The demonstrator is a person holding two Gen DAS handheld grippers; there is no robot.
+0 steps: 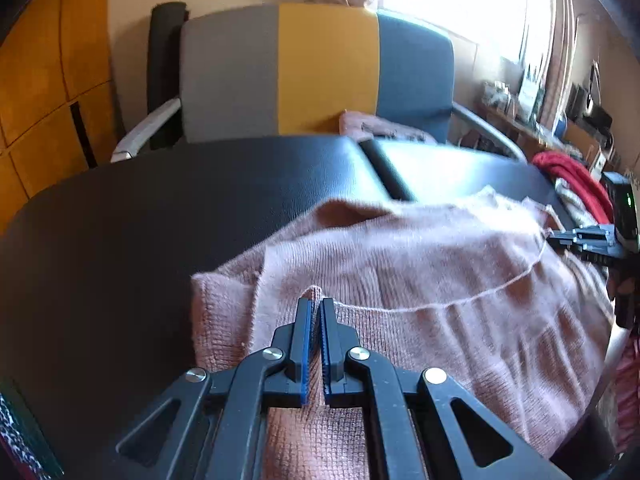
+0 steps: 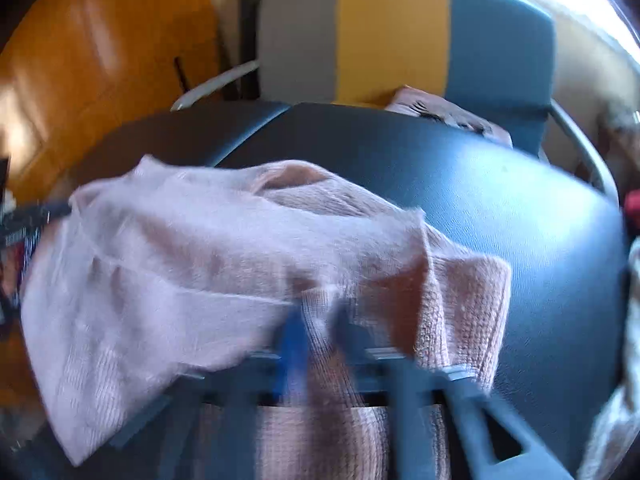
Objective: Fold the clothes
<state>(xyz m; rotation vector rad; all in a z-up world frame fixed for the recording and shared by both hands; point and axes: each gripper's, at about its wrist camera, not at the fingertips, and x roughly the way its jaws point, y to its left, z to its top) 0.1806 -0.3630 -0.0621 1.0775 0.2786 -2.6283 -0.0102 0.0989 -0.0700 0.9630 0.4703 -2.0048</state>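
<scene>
A dark tabletop (image 1: 168, 200) carries a pink knit garment (image 1: 420, 264) at its near edge, long axis running along that edge, its near hem raised. Bare surface lies open toward the far edge, where a grey, yellow and blue chair (image 1: 320, 72) stands. The left gripper (image 1: 317, 304) is clamped on a pinch of hem; the blurred right gripper (image 2: 320, 316) pinches the knit too.

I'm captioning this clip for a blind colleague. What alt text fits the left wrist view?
The left tool is shut on a pinch of a pink knit sweater that lies on a black table. The right tool reaches in at the sweater's right edge. Behind the table stands a chair striped grey, yellow and blue, beside a bright window.
</scene>
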